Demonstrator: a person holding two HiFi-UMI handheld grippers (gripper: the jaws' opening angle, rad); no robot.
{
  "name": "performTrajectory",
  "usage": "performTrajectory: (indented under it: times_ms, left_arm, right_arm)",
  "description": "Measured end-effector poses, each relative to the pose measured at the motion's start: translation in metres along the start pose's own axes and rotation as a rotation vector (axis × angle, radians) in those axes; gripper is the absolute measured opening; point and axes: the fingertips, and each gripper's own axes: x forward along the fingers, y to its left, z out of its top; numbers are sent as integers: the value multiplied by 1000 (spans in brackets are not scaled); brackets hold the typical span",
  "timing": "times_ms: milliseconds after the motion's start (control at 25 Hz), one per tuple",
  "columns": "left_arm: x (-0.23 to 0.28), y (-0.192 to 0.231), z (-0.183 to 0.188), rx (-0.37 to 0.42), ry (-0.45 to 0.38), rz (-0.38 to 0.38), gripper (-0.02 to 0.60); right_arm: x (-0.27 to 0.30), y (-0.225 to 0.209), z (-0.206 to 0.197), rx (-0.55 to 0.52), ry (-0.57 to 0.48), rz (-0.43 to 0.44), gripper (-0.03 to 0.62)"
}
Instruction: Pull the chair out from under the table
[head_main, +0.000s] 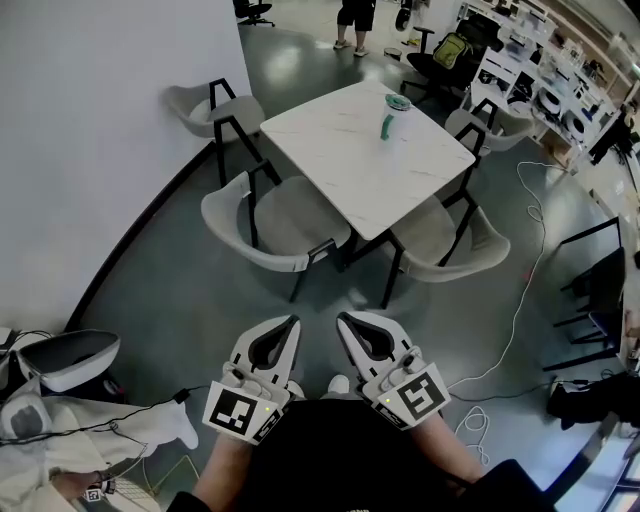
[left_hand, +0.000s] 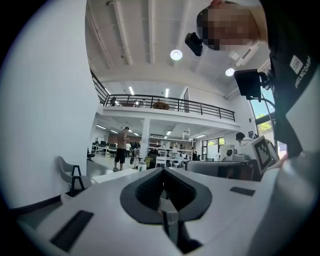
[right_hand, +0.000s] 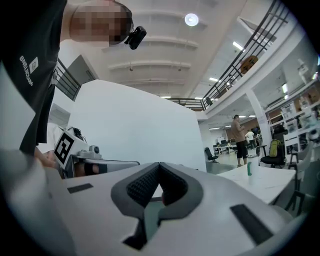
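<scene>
I am holding my left hand-held gripper (head_main: 287, 328) and right hand-held gripper (head_main: 346, 326) side by side, both pointing level, each with its jaws pressed together and nothing between them. The grey chair (head_main: 265, 225) is sitting well ahead of the left one, its seat partly tucked under the white counter (head_main: 330, 160). A second grey chair (head_main: 450, 240) is standing ahead of the right one.

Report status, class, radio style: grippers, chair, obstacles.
Left gripper, right gripper: shut, empty, held near the body. Grey shell chair with black legs tucked at white square table, untouched. Path ahead open; white cable on floor, right side.
</scene>
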Motion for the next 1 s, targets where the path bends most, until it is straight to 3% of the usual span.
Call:
performTrajectory:
  times_ms: [360, 600, 1000]
  left_arm:
    - [17, -14, -12, -9, 25, 52, 5]
    - [25, -19, -18, -3, 44, 45, 5]
    - [47, 29, -22, -48, 36, 32, 5]
  right_arm:
    - [-17, -25, -5, 61, -15, 17, 14]
    - [-19, -33, -12, 71, 2, 12, 14]
    - [23, -52, -24, 67, 35, -18, 14]
